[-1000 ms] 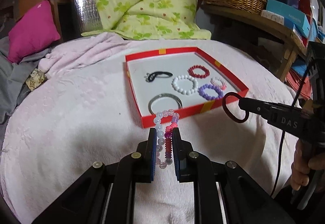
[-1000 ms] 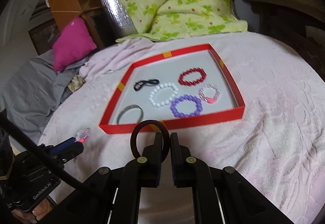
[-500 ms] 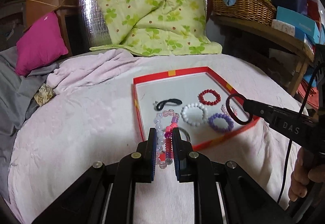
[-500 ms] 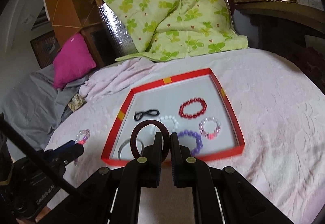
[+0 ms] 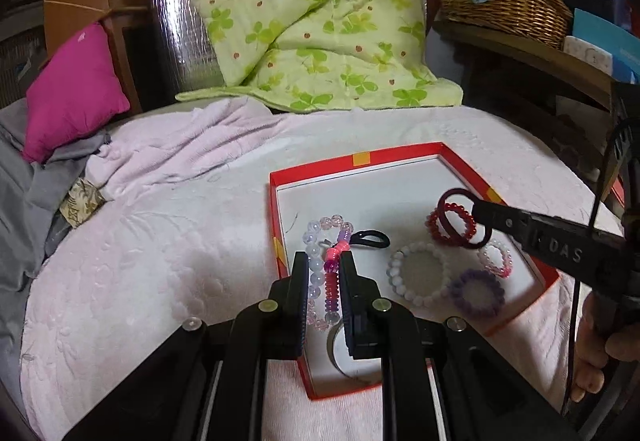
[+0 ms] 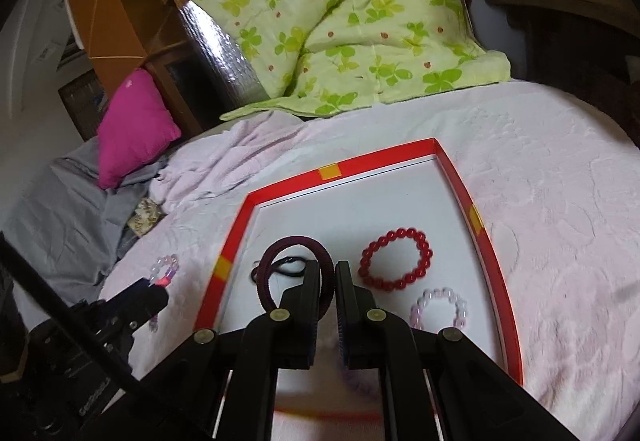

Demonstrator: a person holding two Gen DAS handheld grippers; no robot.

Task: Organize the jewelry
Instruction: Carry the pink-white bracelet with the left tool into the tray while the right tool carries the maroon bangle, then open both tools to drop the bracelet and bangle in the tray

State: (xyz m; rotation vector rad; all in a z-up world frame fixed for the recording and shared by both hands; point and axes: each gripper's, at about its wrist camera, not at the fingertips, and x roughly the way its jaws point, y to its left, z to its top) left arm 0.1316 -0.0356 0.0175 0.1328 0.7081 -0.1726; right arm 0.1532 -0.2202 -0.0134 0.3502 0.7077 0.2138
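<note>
My left gripper [image 5: 325, 273] is clamped on a bracelet of clear, pink and purple beads [image 5: 326, 261], which hangs over the near left corner of the shallow red-rimmed cardboard tray with a white floor [image 5: 362, 158]. My right gripper [image 6: 329, 281] is pinched tight on a dark maroon fabric hair band [image 6: 280, 253], held above the tray's left half.

Inside the tray lie a black elastic hair tie [image 5: 372, 237] just beyond my left fingertips, a red bead bracelet [image 6: 396, 259] towards the tray's right side, a white bead bracelet [image 5: 418, 273] near its middle, a small pale pink bead bracelet [image 6: 439, 307] by the right rim, and a purple bead bracelet [image 5: 476, 291] near the front rim. A metal bangle [image 5: 340, 357] sits in the near corner, partly hidden under my left gripper.

The tray rests on a pale pink bedspread [image 5: 160, 241]. Beyond its far rim lie a green clover-print quilt [image 5: 312, 21] and, far left, a magenta cushion [image 5: 72, 89].
</note>
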